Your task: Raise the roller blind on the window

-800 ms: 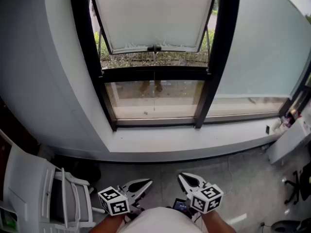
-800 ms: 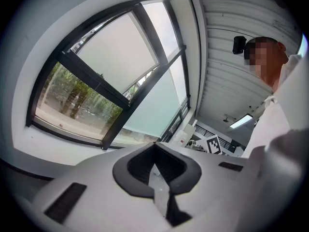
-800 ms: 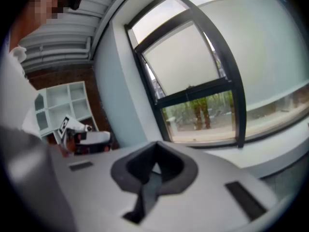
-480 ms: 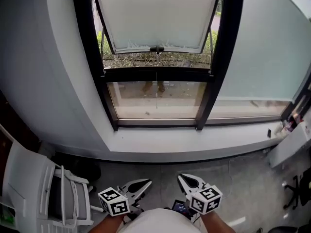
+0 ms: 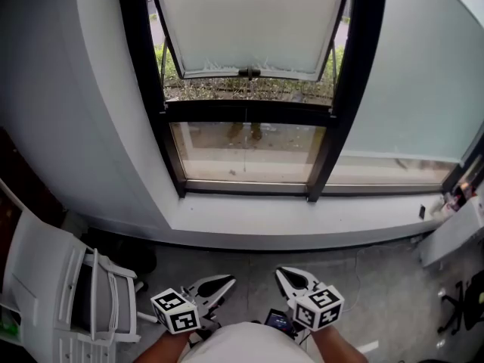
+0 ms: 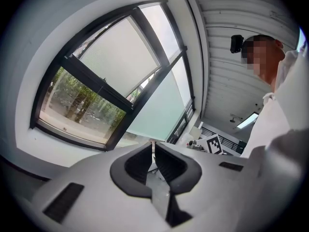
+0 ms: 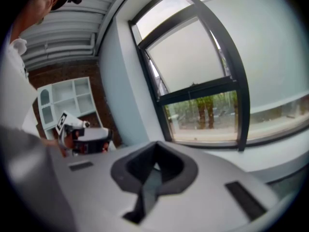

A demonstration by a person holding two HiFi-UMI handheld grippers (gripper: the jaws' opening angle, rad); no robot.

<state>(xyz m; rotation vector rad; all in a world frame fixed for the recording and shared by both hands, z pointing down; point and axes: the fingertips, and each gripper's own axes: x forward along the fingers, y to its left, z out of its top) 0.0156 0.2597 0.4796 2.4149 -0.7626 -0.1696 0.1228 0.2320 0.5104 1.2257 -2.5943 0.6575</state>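
Observation:
The white roller blind hangs over the upper part of the black-framed window. Its bottom bar carries a small dark pull at mid-width. Below it the glass shows grass and trees outside. My left gripper and right gripper are held low by my body, far from the window, both shut and empty. The left gripper view shows closed jaw tips pointing at the blind. The right gripper view shows closed jaw tips below the blind.
A wide white sill runs under the window. A frosted pane fills the right side. A white rack stands at the left on the grey floor, a white cabinet at the right, and a dark office chair beyond it.
The head view has shifted slightly, so the window sits a little further right in the picture. Both grippers stay shut in the same low place.

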